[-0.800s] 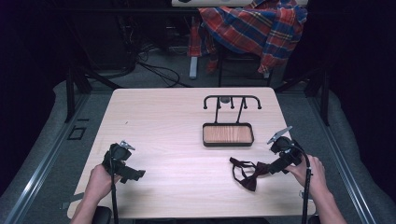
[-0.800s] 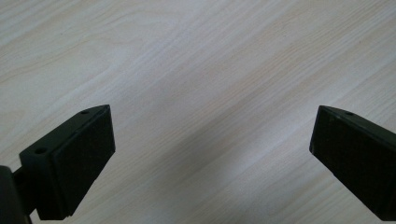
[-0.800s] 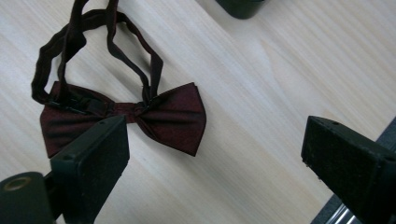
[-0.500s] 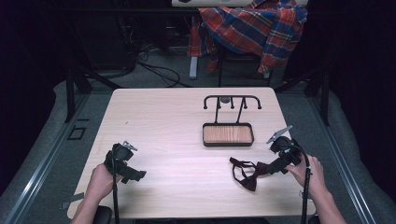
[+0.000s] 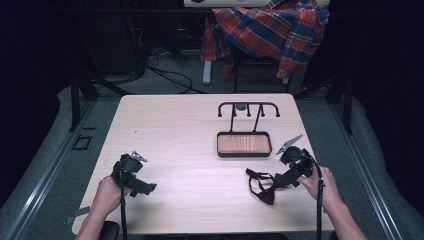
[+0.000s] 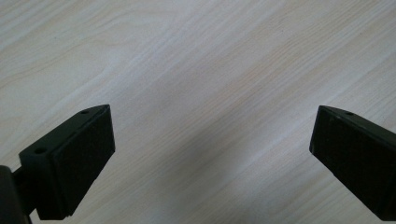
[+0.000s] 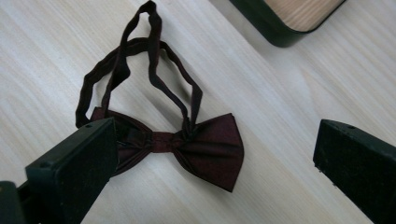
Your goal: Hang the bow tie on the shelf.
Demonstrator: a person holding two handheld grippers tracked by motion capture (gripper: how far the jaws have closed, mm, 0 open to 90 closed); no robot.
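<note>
At the left of the high view, the person's left hand [image 5: 106, 196] holds the left gripper [image 5: 134, 176] low over the pale wood-grain table [image 5: 175, 130], near its front left corner. In the left gripper view its two black jaws stand wide apart, released, with only bare table surface between them.

Right of centre stands a black metal rack with a curved top bar [image 5: 248, 107], and directly in front of it a shallow black-rimmed rectangular tray with a wooden floor [image 5: 244, 144]. The tray's corner also appears at the top of the right gripper view [image 7: 280, 25].

In front of the tray, toward the right front of the table, lies the dark maroon fabric bow tie with a thin looped neck strap [image 5: 263, 186]. It rests flat on the table, apart from the tray. In the right gripper view the bow tie [image 7: 196, 144] lies between the jaws, its strap looping away from the bow.

The right gripper [image 5: 289, 176], held by the right hand [image 5: 320, 182], points at the bow tie. Its jaws are spread wide and released; one wing of the bow passes behind the left jaw, and whether that jaw touches the fabric cannot be told.

Beyond the table, a red, blue and white plaid cloth [image 5: 272, 30] hangs over a chair.
</note>
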